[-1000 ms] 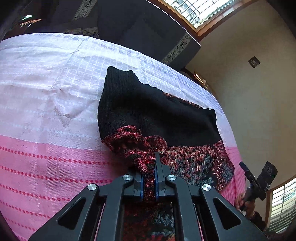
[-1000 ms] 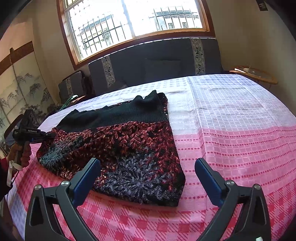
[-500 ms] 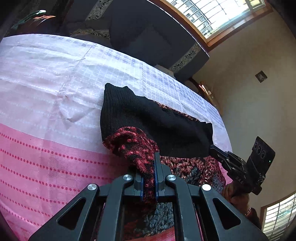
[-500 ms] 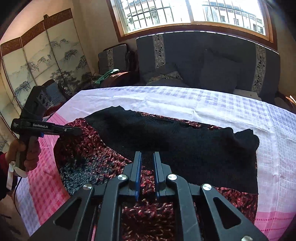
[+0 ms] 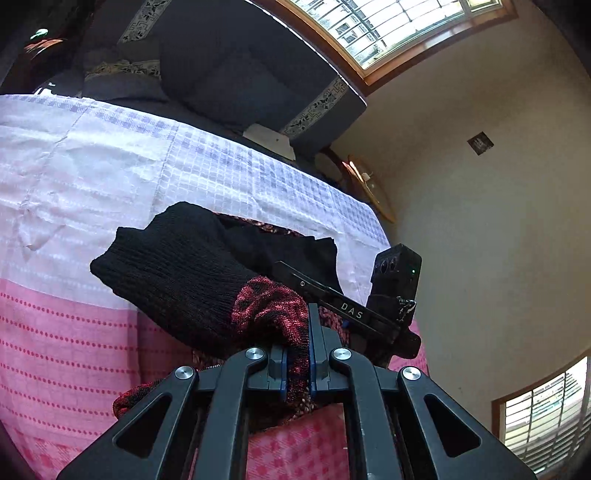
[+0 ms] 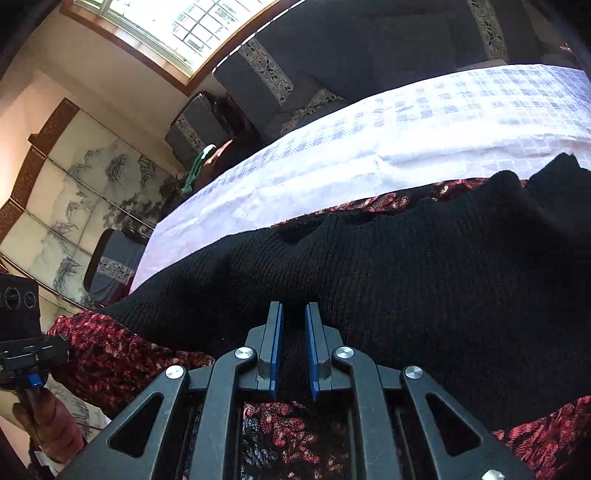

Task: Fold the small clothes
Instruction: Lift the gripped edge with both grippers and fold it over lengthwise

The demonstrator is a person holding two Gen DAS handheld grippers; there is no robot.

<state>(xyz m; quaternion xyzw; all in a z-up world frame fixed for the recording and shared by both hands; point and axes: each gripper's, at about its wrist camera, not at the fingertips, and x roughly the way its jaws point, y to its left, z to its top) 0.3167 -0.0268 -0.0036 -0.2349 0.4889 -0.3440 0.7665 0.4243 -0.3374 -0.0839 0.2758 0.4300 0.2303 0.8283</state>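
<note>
Left hand-held gripper (image 5: 297,360) jaws closed tight on a bunched fold of the black and red-patterned knitted garment (image 5: 192,273), red patterned edge pinched between the blue pads, fabric lifted off the surface and draping down to the left. Right hand-held gripper (image 6: 293,345) jaws narrow, black ribbed knit sitting in the gap between the blue pads; whether it is really clamped I cannot tell. In the left wrist view the right hand-held gripper (image 5: 354,314) shows just beyond the pinched fold, right of it, black body with "DAS" lettering and a camera block with a green light. In the right wrist view the left hand-held gripper (image 6: 22,347) sits at the near left edge, held by the person's left hand (image 6: 48,428). Garment lies across the pink-and-white checked tablecloth (image 5: 74,206) covering the worktop, black ribbed part on top, red patterned part showing at the near and far edges. Beyond the far edge: dark sofa with patterned trim bands (image 6: 369,48). Far left: painted folding screen (image 6: 74,199). Barred window (image 5: 388,26) above the sofa.
</note>
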